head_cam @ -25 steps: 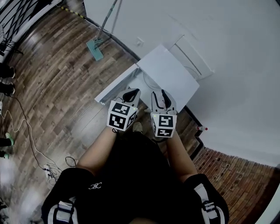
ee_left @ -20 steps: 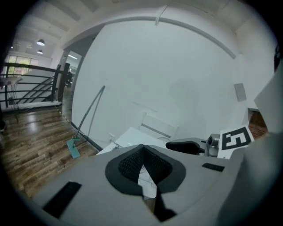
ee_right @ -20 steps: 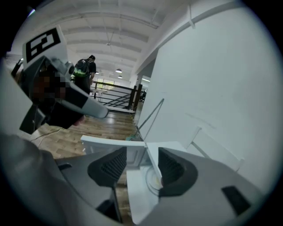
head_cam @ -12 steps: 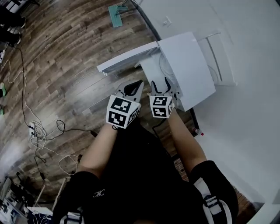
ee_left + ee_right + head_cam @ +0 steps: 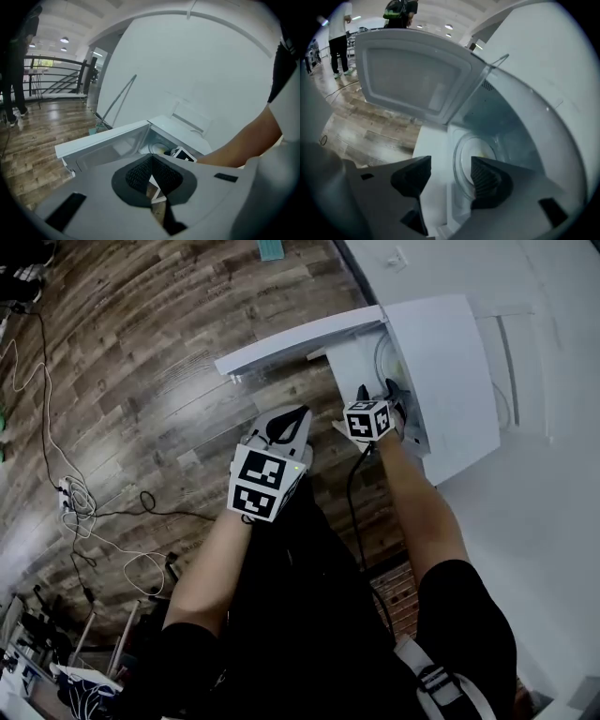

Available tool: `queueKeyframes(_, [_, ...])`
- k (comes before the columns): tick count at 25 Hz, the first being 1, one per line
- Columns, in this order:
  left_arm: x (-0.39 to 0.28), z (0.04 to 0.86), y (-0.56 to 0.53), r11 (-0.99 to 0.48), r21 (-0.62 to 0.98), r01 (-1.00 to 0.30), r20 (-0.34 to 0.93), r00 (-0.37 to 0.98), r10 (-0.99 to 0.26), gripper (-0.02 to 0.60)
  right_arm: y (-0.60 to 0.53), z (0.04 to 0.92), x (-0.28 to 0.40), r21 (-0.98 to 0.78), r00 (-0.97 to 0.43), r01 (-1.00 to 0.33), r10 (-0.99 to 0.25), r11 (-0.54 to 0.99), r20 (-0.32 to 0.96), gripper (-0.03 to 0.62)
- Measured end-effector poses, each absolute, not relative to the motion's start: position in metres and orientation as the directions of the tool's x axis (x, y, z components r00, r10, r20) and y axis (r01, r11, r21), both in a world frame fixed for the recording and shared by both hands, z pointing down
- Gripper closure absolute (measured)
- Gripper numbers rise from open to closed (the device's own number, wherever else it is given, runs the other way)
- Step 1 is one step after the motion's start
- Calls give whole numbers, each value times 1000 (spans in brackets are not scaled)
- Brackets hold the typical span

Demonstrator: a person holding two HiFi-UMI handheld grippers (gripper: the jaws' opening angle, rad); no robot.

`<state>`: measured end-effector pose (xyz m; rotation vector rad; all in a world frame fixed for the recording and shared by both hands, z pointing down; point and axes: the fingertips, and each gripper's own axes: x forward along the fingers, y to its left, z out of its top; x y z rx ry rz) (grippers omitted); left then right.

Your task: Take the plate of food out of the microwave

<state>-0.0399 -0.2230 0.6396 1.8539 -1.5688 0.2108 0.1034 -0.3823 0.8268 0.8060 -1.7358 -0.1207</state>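
A white microwave [image 5: 441,371] stands with its door [image 5: 291,338] swung wide to the left. Inside, a round plate [image 5: 465,157] with something yellow on it lies on the cavity floor. My right gripper [image 5: 380,395] is at the cavity's mouth. Its jaws are opening, and in the right gripper view [image 5: 450,176] the plate's near rim shows in the gap, with neither pad pressing on it. My left gripper [image 5: 281,423] hangs back in front of the door, jaws together and empty. The left gripper view [image 5: 151,171] shows the plate [image 5: 159,149] beyond the right gripper's marker cube.
The open door [image 5: 412,75] fills the space left of the cavity. Cables [image 5: 75,502] trail over the wood floor at the left. A long-handled mop [image 5: 115,101] leans on the white wall behind the microwave. A person [image 5: 337,33] stands far off on the floor.
My right gripper has gone forward from beside the left one to the microwave's mouth, and its jaws have spread. The left gripper has stayed in place. The head view has swung.
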Motion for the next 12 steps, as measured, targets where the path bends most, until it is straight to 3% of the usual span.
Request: queueKeyframes(12, [-41,720,-211,-19,445,-896,605,315,-731,583,-448,903,128,465,-5,-518,-546,718,838,290])
